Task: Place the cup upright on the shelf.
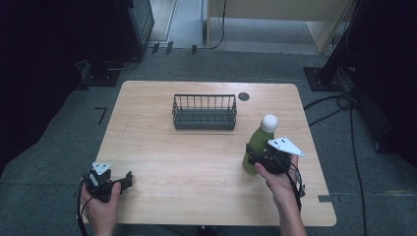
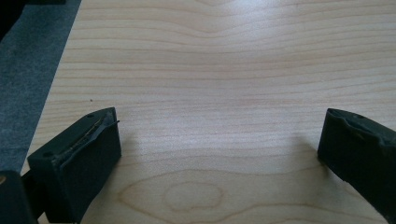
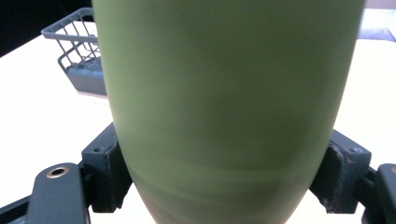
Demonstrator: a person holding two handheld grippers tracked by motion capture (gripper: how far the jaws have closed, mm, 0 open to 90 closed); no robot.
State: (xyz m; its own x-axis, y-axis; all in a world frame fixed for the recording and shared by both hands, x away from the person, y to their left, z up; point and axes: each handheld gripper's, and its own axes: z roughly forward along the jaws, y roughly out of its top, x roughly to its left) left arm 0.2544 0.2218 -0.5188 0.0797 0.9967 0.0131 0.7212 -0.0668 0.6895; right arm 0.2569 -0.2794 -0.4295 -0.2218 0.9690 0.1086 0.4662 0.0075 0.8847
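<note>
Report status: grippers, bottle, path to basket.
Left gripper open, idle near table corner. Right gripper shut on green bottle, upright. Wire basket empty; nothing between.

The table is pale maple-toned wood with fine wavy grain and one oval knot ring low in the left gripper view, and a small dark grey disc sits near its upper edge. The wire basket at upper centre is dark grey, while the bottle at right is matte olive green with a white cap — a plain, unpatterned body. Both grippers — left gripper and right gripper — are black, each topped by a pale grey plate, and the floor is dark grey carpet.
</note>
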